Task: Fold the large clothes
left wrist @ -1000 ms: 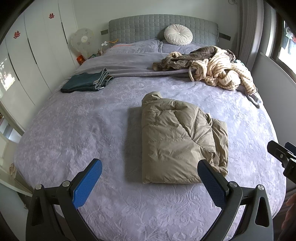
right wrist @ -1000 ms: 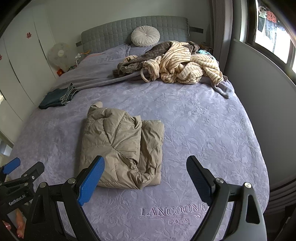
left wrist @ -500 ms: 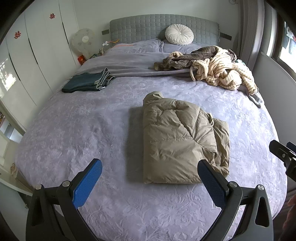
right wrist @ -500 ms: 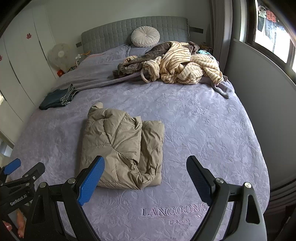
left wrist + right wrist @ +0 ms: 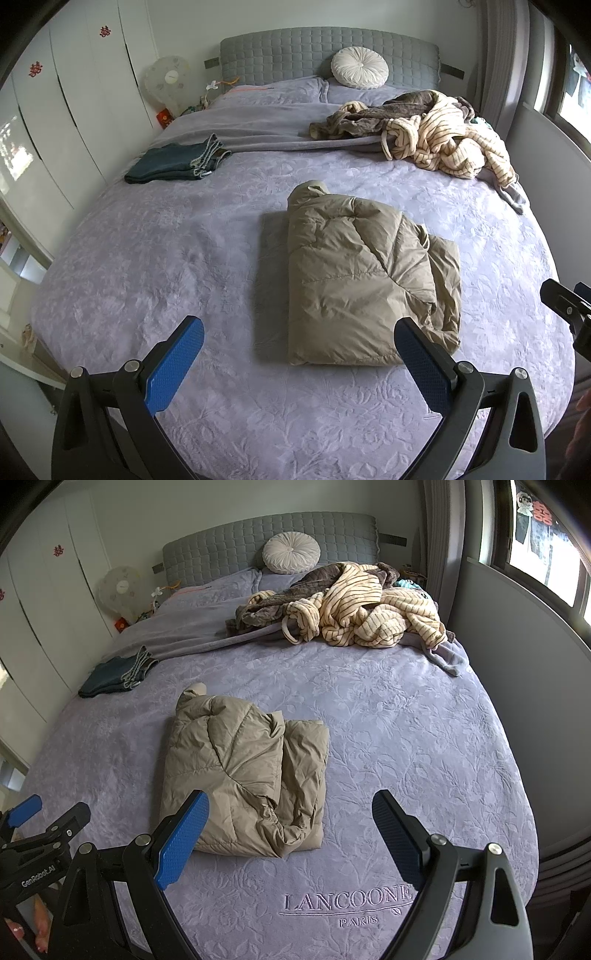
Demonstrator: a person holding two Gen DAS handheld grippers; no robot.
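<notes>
My left gripper [image 5: 299, 354] and right gripper [image 5: 291, 829] are wide open and empty; the folded coat [image 5: 365, 280] lies ahead, lengthwise, nearer the left one.

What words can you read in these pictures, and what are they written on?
"LANCOONE" over "PARIS": stitched into the purple bedspread near its foot edge, right wrist view.
"GenRobot.AI": printed in white on the black body of the left gripper, right wrist view.
Red paper signs on the white wardrobe doors: too small to read.
Red sign on the window: too blurred to read.
Round mark on the fan: too small.
</notes>
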